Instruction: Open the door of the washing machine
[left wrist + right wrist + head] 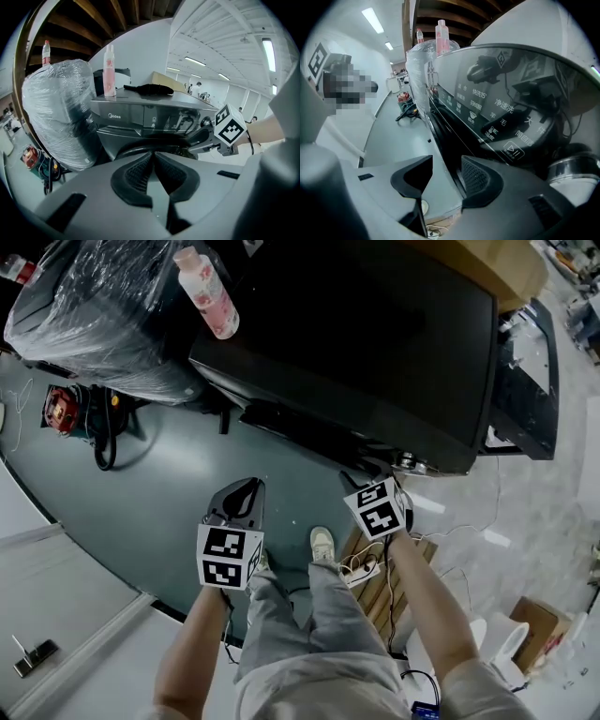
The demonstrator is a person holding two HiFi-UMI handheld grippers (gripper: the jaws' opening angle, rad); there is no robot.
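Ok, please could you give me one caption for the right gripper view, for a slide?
Right hand-held gripper, jaws apart, close to the glossy control panel of the washing machine.

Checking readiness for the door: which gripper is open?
The right gripper: its jaws stand apart, close to the washing machine's front. The left gripper has its jaws together with nothing between.

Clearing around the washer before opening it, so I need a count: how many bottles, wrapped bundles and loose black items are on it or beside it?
Bottles: 2, a pink bottle and a red-capped bottle
Plastic-wrapped bundle: 1
Black cloth-like item on the washing machine: 1
Total: 4
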